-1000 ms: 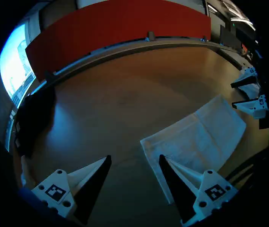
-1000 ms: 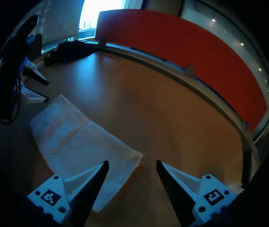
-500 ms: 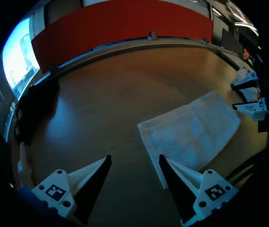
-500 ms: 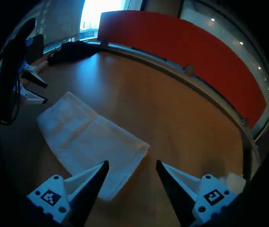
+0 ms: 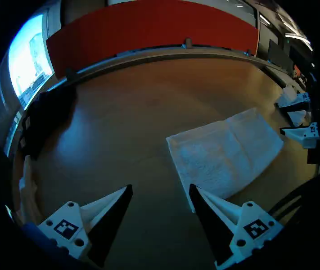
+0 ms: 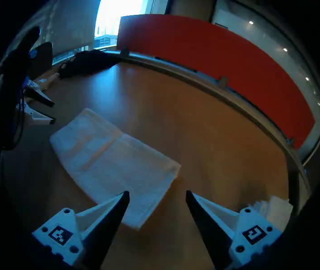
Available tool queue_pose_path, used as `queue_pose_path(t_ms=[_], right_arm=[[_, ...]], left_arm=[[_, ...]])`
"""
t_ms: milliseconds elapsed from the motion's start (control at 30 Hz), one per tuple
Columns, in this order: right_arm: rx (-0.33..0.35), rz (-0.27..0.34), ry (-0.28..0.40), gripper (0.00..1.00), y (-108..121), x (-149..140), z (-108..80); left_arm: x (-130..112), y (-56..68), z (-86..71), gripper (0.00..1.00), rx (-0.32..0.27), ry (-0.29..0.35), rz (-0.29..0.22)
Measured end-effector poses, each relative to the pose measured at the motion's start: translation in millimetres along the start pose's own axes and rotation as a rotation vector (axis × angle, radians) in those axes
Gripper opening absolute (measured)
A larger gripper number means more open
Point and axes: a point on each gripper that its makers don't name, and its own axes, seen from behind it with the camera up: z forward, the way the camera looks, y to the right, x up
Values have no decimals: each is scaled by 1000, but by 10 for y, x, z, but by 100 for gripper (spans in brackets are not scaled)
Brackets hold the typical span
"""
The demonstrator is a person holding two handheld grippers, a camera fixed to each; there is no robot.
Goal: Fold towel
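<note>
- Left hand-held gripper [image 5: 160, 204]: jaws wide, holding nothing, hovering over the brown wooden worktop [image 5: 128, 130].
- Right hand-held gripper [image 6: 156, 207]: jaws wide too, nothing between the fingers.
- White rectangular cloth towel [image 5: 225, 150] lies flat on the worktop, ahead of the left hand-held gripper and off toward its right finger. The towel's near corner sits just beside that fingertip [image 5: 195, 191].
- In the right gripper view the towel [image 6: 114, 164] is ahead and toward the left finger, with its near corner just beyond that fingertip.
- A crease runs across the towel, so it looks folded at least once already. Judgement: one more fold is likely, and no grasp has been taken yet.
- Each hand-held gripper stands off an opposite short end of the towel, and the towel lies between them.
- To do it well: drop each hand-held gripper onto its own near corner and pinch every layer, not just the top one.
- Lift low, carry both corners forward together and match edge to edge before letting go.
- Risk: uneven speed skews the fold, and dragging bunches the lower layer.
- Red panel [image 5: 150, 31] and dark bag [image 5: 47, 117] sit far ahead, well apart from the towel.
</note>
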Motion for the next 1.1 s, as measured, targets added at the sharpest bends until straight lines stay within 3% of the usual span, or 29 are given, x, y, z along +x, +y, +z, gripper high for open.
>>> queue_pose_path(t_ms=[633, 1100], right_arm=[[23, 5, 17, 97, -94, 28, -25], [51, -5, -8, 97, -168, -128, 25]], left_arm=[[-261, -274, -336, 93, 60, 17, -177], [-483, -398, -626, 93, 90, 8, -221]])
